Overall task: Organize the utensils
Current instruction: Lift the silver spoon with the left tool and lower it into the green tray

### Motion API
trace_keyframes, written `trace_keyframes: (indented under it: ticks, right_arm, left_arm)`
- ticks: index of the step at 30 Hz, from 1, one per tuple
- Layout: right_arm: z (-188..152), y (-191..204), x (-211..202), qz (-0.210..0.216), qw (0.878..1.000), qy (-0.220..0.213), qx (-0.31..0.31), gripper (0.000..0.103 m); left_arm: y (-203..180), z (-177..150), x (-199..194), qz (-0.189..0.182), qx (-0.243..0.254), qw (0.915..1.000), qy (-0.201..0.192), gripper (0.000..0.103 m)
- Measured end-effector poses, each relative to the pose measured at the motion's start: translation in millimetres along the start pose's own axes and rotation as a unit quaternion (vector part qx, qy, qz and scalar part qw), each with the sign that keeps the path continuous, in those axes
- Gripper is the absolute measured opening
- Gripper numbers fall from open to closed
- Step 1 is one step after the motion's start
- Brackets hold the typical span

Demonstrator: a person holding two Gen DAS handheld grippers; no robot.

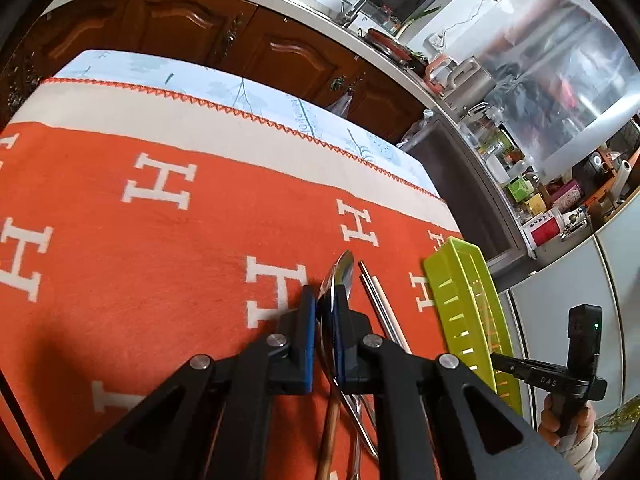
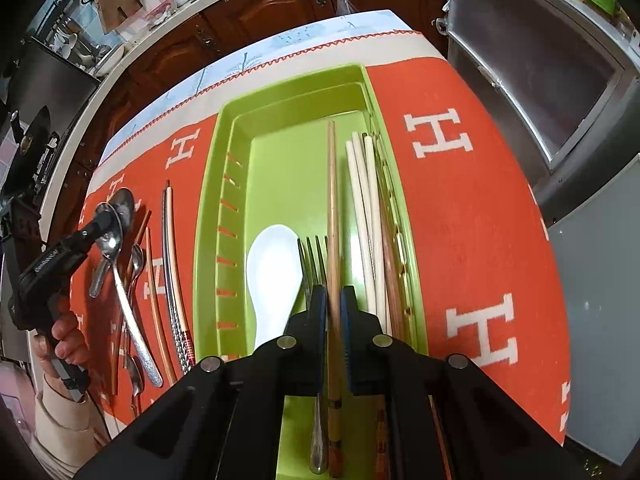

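Left wrist view: the left gripper (image 1: 325, 312) is pinched shut on a shiny steel spoon (image 1: 340, 276), blue pads clamping it near the neck, bowl sticking out toward 12 o'clock above the orange H-patterned cloth on the table (image 1: 160, 240). Likely gripped at the neck because the rest of the pile crowds the handle. A pair of metal-and-white chopsticks (image 1: 378, 300) lies just beside at 1 o'clock, and the lime-green plastic slotted utensil tray (image 1: 460, 288) sits at 2–3 o'clock, so the carry is short.

Right wrist view: the right gripper (image 2: 334, 308) is over the tray's middle with a brown wooden chopstick (image 2: 332, 208) between its pads; the jaws are narrow but slightly parted, and a small gap shows on the right side, so this reads as a release rather than a firm hold. The chopstick runs lengthwise toward 12 o'clock, aligned with the tray so it fits. Already in the tray: a white ceramic soup spoon (image 2: 272, 268) at 10 o'clock, a steel fork (image 2: 312, 256) touching the chopstick's left side, and pale cream chopsticks (image 2: 366, 216) along the right wall at 1 o'clock, like with like. Loose cutlery (image 2: 132, 280) remains on the cloth at 9 o'clock, outside the tray, so the job is roughly halfway.
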State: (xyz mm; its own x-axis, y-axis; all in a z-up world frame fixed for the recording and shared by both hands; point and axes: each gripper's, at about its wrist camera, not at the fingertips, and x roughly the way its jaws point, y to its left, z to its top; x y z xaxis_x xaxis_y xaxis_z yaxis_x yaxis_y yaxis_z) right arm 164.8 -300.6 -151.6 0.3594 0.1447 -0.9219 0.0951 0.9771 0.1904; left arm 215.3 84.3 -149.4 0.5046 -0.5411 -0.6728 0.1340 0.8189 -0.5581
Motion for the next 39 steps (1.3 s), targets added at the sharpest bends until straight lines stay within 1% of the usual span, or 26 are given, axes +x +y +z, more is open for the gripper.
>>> trace_keyframes:
  ticks: [1,3,4,7,10,18,19,21,24,26,29,31,33,35,36,37,39]
  right_arm:
    - [-1.3,1.0,0.1,0.001,1.000,0.002,-0.002,0.023]
    - [-4.5,3.1,-2.0,0.003,1.000,-0.002,-0.007,0.035]
    - [-6.8,5.2,-5.2,0.000,1.000,-0.009,-0.012,0.036]
    - [-9.0,11.0,-9.6,-0.001,1.000,-0.014,-0.023,0.036]
    - [-9.4,13.1,-12.1,0.003,1.000,-0.014,-0.025,0.036]
    - [-12.2,14.1,-13.5,0.001,0.999,-0.012,-0.031,0.036]
    - [-12.1,14.1,-13.0,0.001,0.999,-0.012,-0.031,0.036]
    - [-12.0,13.9,-13.7,0.001,0.999,-0.012,-0.031,0.036]
    - [-11.2,12.8,-12.3,0.001,0.999,-0.010,-0.031,0.036]
    - [-11.2,11.9,-11.4,-0.001,0.999,-0.009,-0.033,0.036]
    - [-12.5,11.6,-9.9,-0.002,0.999,-0.009,-0.032,0.036]
    - [-14.1,11.1,-7.8,-0.002,1.000,-0.006,-0.030,0.036]
    - [-15.6,11.3,-6.9,-0.003,1.000,-0.005,-0.030,0.036]
    - [-16.9,11.7,-6.8,-0.004,1.000,-0.006,-0.031,0.036]
    - [-17.4,11.5,-7.5,-0.002,1.000,-0.007,-0.030,0.036]
    - [-17.7,11.1,-8.0,0.000,1.000,-0.008,-0.028,0.036]
    - [-18.3,10.0,-10.6,0.006,1.000,-0.011,-0.024,0.036]
  left_arm:
    - [-0.7,-0.7,-3.1,0.001,0.003,1.0000,-0.003,0.005]
    - [-2.3,-1.2,-6.6,0.005,0.012,0.9999,-0.003,0.005]
    - [-4.4,-2.3,-7.0,0.016,0.021,0.9997,-0.001,0.005]
    - [-5.7,-5.3,-5.6,0.039,0.036,0.9986,0.003,0.005]
    - [-5.8,-8.2,-3.4,0.054,0.047,0.9974,0.006,0.005]
    - [-8.8,-11.1,-1.5,0.053,0.064,0.9963,0.018,0.005]
    - [-8.9,-11.2,-0.4,0.054,0.065,0.9962,0.021,0.006]
    - [-8.7,-12.0,4.0,0.056,0.067,0.9957,0.031,0.012]
    - [-10.0,-13.4,7.3,0.059,0.070,0.9954,0.030,0.013]
    - [-10.0,-13.2,10.5,0.045,0.065,0.9963,0.035,0.013]
    - [-11.7,-15.2,16.2,0.044,0.070,0.9960,0.033,0.013]
    - [-14.1,-17.4,17.7,0.042,0.076,0.9958,0.027,0.005]
    - [-15.8,-18.6,14.9,0.037,0.074,0.9964,0.018,0.003]
    - [-16.2,-18.5,7.0,0.012,0.061,0.9980,0.005,0.002]
    - [-15.9,-17.5,-0.2,-0.012,0.049,0.9987,-0.003,0.001]
    - [-16.0,-16.3,-5.3,-0.027,0.042,0.9988,-0.008,0.001]
    - [-18.9,-15.0,-15.1,-0.046,0.036,0.9982,-0.015,0.001]
